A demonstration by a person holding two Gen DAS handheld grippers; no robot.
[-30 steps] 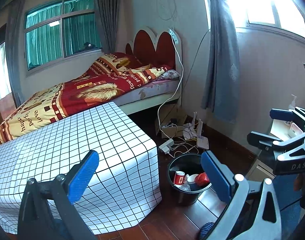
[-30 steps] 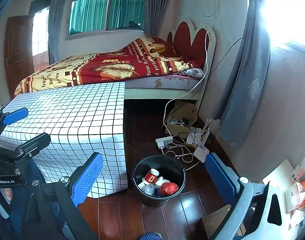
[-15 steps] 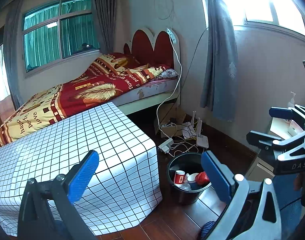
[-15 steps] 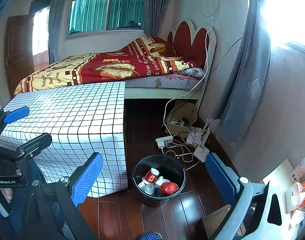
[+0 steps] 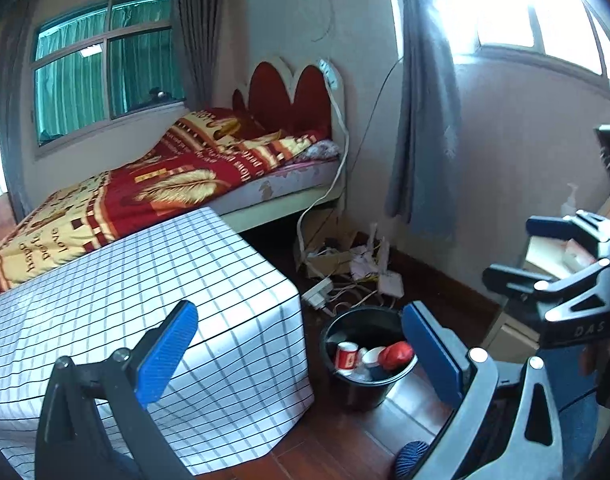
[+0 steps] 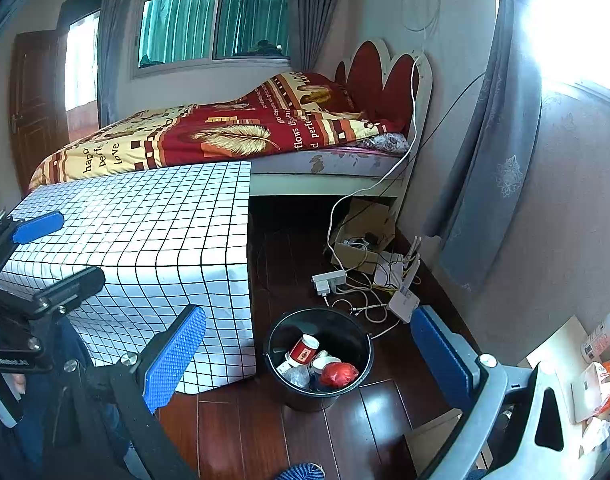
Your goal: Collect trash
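**Trash bin: position and handling**

Left wrist view: left gripper (image 5: 301,356) jaws wide open, empty; black bin (image 5: 347,390) lies between them, nearer the right jaw

Right wrist view: right gripper (image 6: 309,356) jaws wide open, empty; bin (image 6: 275,360) sits centred between them on the floor. Contents look light; grip the stiff rim

Two raised wrist views, seemingly side by side, facing the shared bin (image 5: 365,354) (image 6: 319,356).

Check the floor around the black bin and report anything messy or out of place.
No trash lies spilled beside the black bin; the cup and wrappers sit inside it. The one untidy spot is behind it: a power strip, a white router and loose cables sprawl tangled on the wooden floor near the bed.
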